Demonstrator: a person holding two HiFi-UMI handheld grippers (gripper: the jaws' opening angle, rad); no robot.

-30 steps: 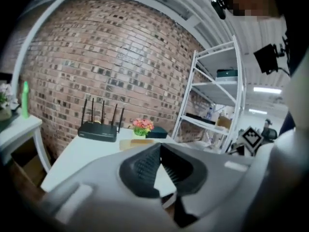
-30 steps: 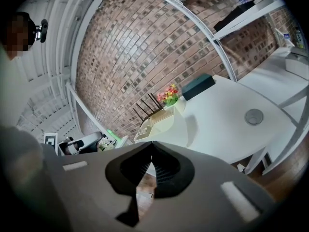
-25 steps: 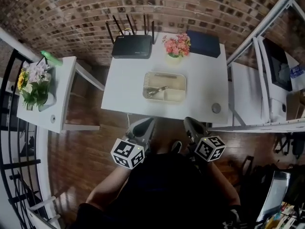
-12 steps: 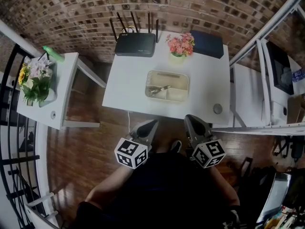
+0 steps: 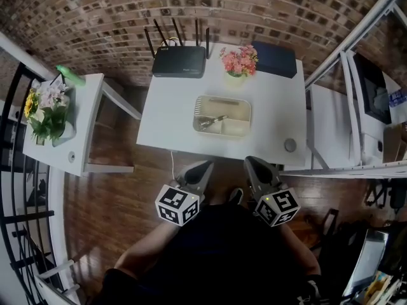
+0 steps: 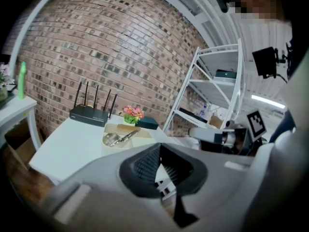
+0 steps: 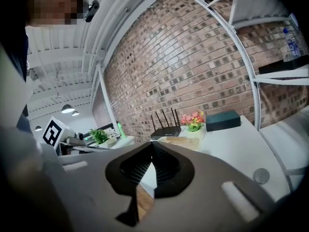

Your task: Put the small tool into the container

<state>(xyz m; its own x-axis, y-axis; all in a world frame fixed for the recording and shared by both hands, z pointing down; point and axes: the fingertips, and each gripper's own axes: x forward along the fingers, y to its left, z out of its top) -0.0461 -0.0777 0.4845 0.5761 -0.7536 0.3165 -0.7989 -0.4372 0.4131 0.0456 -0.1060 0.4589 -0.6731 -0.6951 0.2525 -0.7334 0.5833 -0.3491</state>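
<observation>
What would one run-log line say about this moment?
small tool: lying in container | left gripper: shut, empty, short of table | right gripper: shut, empty, short of table

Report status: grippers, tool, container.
Left gripper and right gripper both shut, empty, short of the table. Small tool lying in the container. Nothing in the way.
</observation>
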